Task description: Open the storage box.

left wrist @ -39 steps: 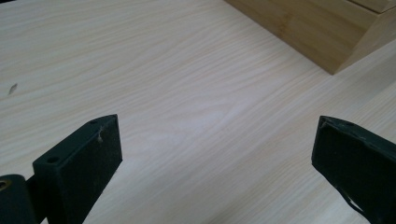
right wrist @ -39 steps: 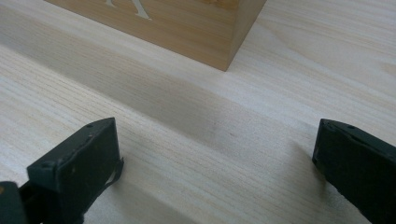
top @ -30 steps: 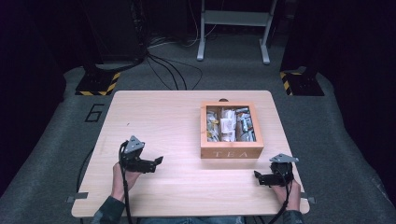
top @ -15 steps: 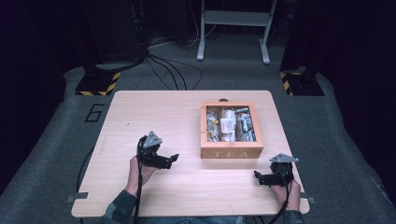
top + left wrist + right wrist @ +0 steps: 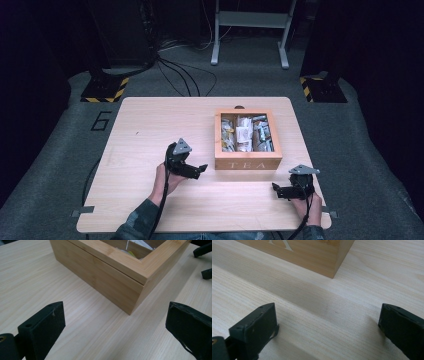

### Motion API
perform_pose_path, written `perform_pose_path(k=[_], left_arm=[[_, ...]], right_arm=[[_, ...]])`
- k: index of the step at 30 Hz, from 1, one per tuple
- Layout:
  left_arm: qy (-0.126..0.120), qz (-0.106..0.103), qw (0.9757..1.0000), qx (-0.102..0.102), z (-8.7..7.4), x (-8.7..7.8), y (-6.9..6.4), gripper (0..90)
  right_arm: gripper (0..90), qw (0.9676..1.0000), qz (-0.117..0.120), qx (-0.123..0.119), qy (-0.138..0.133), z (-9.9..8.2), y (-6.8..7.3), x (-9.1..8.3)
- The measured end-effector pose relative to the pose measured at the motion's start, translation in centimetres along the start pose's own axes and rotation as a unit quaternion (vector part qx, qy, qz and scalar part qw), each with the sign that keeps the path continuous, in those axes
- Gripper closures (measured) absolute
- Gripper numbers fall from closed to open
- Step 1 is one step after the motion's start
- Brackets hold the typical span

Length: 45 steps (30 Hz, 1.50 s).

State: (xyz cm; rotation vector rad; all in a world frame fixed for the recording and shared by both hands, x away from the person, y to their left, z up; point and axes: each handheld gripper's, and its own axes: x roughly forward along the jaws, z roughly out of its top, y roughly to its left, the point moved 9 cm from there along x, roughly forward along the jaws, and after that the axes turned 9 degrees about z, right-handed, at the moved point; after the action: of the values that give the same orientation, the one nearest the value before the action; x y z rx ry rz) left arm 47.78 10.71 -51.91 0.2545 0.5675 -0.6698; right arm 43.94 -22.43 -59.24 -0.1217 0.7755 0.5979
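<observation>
Hovering near the wooden tea box (image 5: 247,162): left hand-held gripper (image 5: 199,171) spread, just beside its front-left corner; right hand-held gripper (image 5: 277,190) spread, over the bench (image 5: 150,125).

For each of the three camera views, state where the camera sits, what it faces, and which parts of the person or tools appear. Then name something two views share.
High view: above the person's side, looking forward and down on the table; forearms, hands, left tool and right tool show.
Left gripper view: on the left tool, facing the tea box corner; open jaws show.
Right gripper view: on the right tool, facing the box's lettered front; open jaws show.
Shared: the tea box.
</observation>
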Motion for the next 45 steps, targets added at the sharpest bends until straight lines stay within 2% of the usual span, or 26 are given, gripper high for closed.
perform_pose_path(k=[9,13,14,15,17,18,21,27,29,32,33,34,41,45], left_arm=[[0.009,-0.014,0.9998,0.010,0.5,2.0,-1.2,0.0],[0.009,-0.026,0.9996,0.003,0.6,2.9,-1.8,0.5],[0.005,-0.029,0.9995,0.005,0.6,3.1,-1.9,4.8],[0.000,-0.035,0.9994,0.002,0.8,3.2,-2.2,13.0],[-0.002,-0.034,0.9994,0.004,0.8,3.4,-2.3,15.4],[0.001,-0.036,0.9992,0.015,0.9,3.6,-2.4,17.3],[0.001,-0.040,0.9991,0.015,1.0,4.1,-2.9,20.0],[-0.007,-0.040,0.9989,0.022,1.2,4.5,-3.4,30.7],[-0.015,-0.033,0.9990,0.027,1.4,4.5,-3.6,33.5],[-0.020,-0.025,0.9992,0.025,1.6,4.5,-3.6,35.3],[-0.027,-0.017,0.9993,0.019,1.7,4.5,-3.4,37.6],[-0.027,-0.019,0.9993,0.017,1.7,4.5,-3.4,38.8],[-0.028,-0.010,0.9991,0.029,1.7,4.5,-3.5,39.1],[-0.033,-0.009,0.9991,0.027,1.6,4.5,-3.5,39.5]], right_arm=[[2.2,1.0000,0.001,-0.003,-0.001,0.0,0.0,0.0],[2.3,1.0000,0.001,-0.003,-0.001,0.0,0.0,0.0],[2.6,1.0000,0.001,-0.003,-0.001,0.0,0.0,0.0],[2.8,1.0000,0.002,-0.004,-0.002,0.0,0.0,0.0],[2.9,1.0000,0.002,-0.004,-0.003,0.0,0.0,0.0],[2.9,1.0000,0.001,-0.004,-0.005,0.1,0.0,0.0],[2.9,1.0000,0.002,-0.004,-0.003,0.0,0.0,0.0],[2.9,1.0000,0.002,-0.004,-0.006,0.1,0.0,0.0],[2.9,1.0000,0.002,-0.004,-0.006,0.1,0.0,0.0],[3.0,1.0000,0.002,-0.004,-0.006,0.1,0.0,0.0],[3.8,1.0000,0.002,-0.003,-0.007,0.1,0.0,0.0],[3.9,1.0000,0.002,-0.003,-0.007,0.1,0.1,0.0],[4.2,1.0000,0.002,-0.002,-0.007,0.1,0.1,-0.1],[4.2,1.0000,0.002,-0.002,-0.007,0.1,0.1,-0.1]])
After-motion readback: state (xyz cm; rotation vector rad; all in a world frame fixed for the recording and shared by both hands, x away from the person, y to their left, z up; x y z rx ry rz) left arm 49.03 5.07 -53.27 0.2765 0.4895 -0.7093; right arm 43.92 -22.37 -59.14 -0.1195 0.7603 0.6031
